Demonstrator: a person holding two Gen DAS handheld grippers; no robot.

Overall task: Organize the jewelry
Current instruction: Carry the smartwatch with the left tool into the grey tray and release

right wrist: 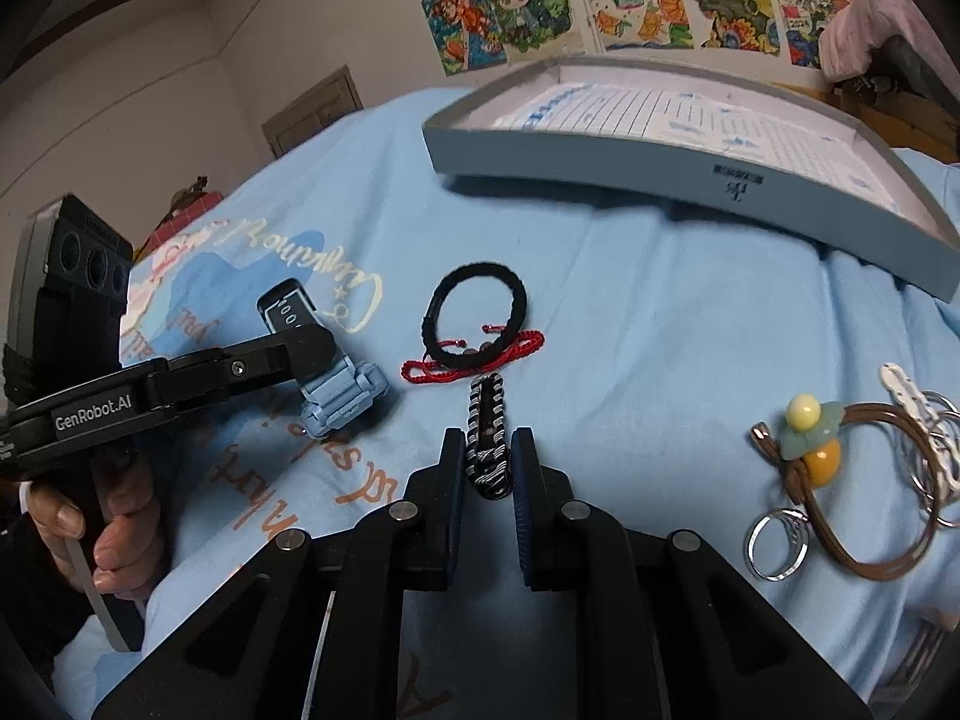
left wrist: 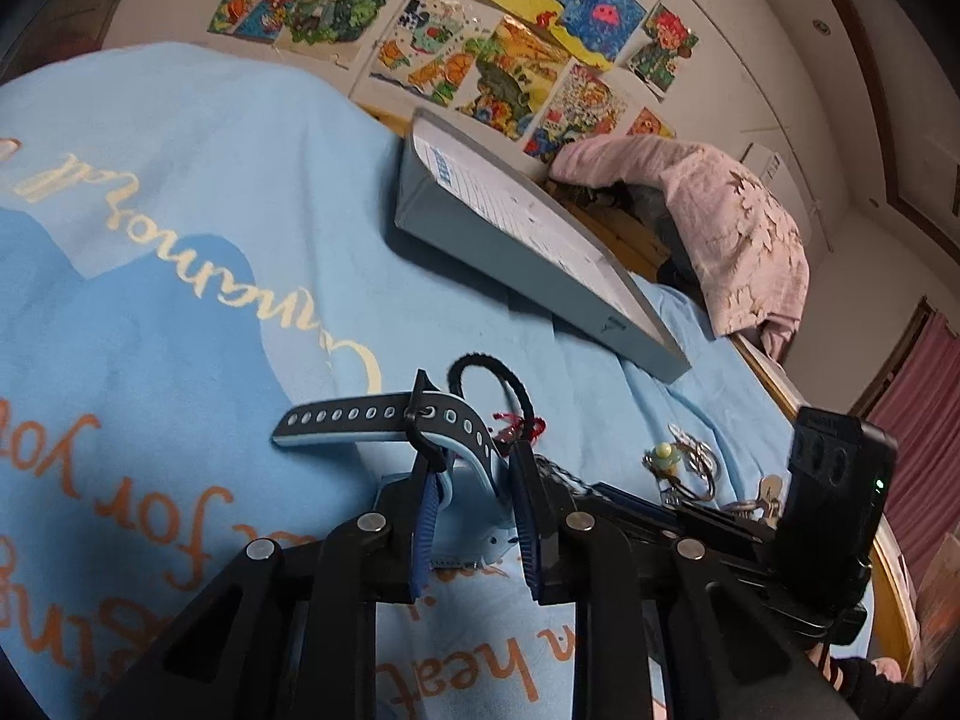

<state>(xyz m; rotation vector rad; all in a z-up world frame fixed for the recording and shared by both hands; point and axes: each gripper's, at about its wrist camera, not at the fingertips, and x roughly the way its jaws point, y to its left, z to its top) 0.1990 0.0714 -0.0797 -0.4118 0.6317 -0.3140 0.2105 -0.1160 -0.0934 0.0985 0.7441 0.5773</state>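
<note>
A light-blue watch (left wrist: 384, 414) with a dark perforated strap lies on the blue printed cloth (left wrist: 180, 192). My left gripper (left wrist: 471, 468) is shut on it, one pad against each side. In the right wrist view the same watch (right wrist: 342, 399) sticks out under the left gripper (right wrist: 300, 348). Just to its right, my right gripper (right wrist: 487, 438) is shut on a black-and-white braided bracelet (right wrist: 487, 408) that lies lengthwise between the pads. A black braided bracelet (right wrist: 480, 312) and a red cord bracelet (right wrist: 474, 357) lie a little further out.
A shallow grey-blue box (right wrist: 600, 162) lined with printed paper sits at the far side. At the right lie a brown cord with yellow and green beads (right wrist: 810, 438), a silver ring (right wrist: 774, 546), more metal rings (right wrist: 936, 456) and a white clip (right wrist: 906, 396). A hand (right wrist: 114, 540) holds the left gripper.
</note>
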